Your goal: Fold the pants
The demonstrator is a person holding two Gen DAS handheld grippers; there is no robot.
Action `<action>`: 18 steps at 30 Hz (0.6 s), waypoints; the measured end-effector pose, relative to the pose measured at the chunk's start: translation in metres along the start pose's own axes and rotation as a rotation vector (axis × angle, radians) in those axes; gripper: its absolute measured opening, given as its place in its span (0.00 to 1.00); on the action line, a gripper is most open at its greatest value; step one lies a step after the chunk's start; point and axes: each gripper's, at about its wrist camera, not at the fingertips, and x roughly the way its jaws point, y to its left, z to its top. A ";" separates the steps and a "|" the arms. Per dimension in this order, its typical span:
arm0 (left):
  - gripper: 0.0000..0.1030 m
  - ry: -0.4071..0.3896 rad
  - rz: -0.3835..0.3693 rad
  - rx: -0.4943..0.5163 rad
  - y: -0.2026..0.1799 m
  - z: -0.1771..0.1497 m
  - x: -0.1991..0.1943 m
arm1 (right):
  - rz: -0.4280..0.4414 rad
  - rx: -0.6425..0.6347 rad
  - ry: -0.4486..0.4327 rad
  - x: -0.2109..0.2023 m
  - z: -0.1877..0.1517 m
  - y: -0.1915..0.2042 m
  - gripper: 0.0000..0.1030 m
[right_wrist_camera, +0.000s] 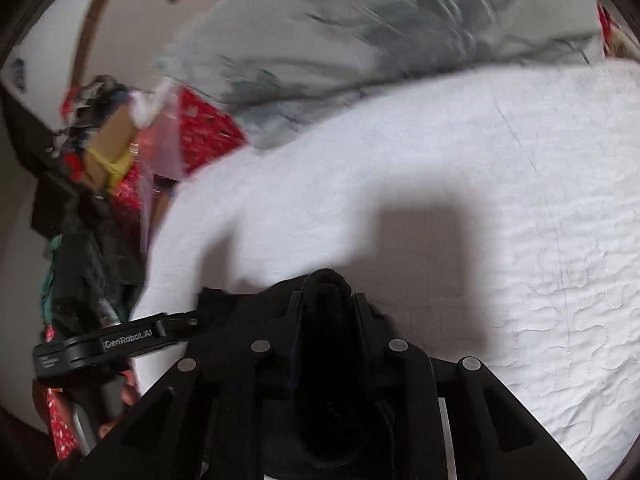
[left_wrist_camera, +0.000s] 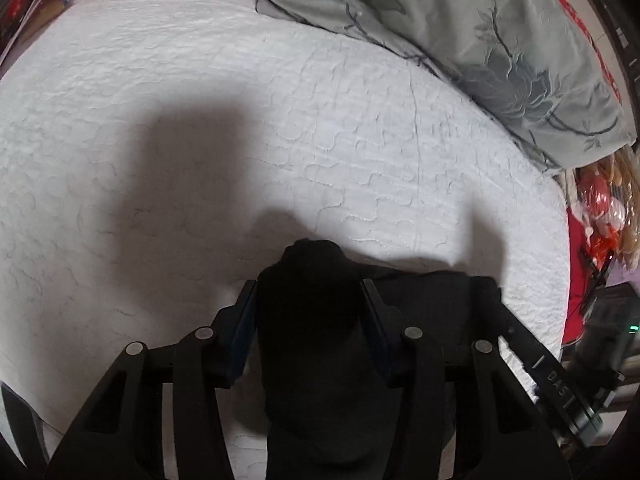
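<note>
The black pants (left_wrist_camera: pixel 436 300) lie bunched at the near edge of a white quilted bed cover (left_wrist_camera: pixel 240 120). My left gripper (left_wrist_camera: pixel 310 292) is shut on a thick fold of the dark cloth, which fills the gap between its fingers and bulges past the tips. In the right wrist view my right gripper (right_wrist_camera: pixel 327 300) pinches another fold of the pants (right_wrist_camera: pixel 240 312) between close-set fingers. The cloth stretches between the two grippers. Each gripper appears in the other's view: the right gripper (left_wrist_camera: pixel 560 384) at the lower right, the left gripper (right_wrist_camera: pixel 120 340) at the lower left.
A grey floral quilt (left_wrist_camera: pixel 480 40) is heaped along the far side of the bed cover (right_wrist_camera: pixel 500 200). Red patterned fabric (right_wrist_camera: pixel 200 128) and a pile of dark clothes (right_wrist_camera: pixel 88 264) crowd the floor beside the bed. Both grippers cast dark shadows on the cover.
</note>
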 end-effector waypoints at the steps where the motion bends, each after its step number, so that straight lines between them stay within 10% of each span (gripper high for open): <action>1: 0.46 -0.004 -0.018 -0.007 0.003 -0.002 -0.004 | 0.025 0.046 0.013 0.004 -0.003 -0.012 0.30; 3: 0.47 -0.002 -0.049 -0.025 0.011 -0.008 -0.013 | 0.057 0.110 -0.015 -0.003 -0.005 -0.023 0.50; 9: 0.48 -0.048 -0.106 -0.044 0.025 -0.051 -0.039 | 0.154 0.115 0.015 -0.028 -0.027 -0.026 0.64; 11: 0.48 -0.050 -0.101 -0.039 0.023 -0.063 -0.035 | 0.115 0.073 0.041 -0.022 -0.035 -0.021 0.63; 14: 0.52 -0.042 0.016 0.023 0.016 -0.078 -0.018 | 0.089 0.049 0.018 -0.028 -0.045 -0.017 0.37; 18: 0.55 -0.039 0.014 0.015 0.024 -0.083 -0.008 | 0.075 0.096 0.052 -0.023 -0.066 -0.036 0.34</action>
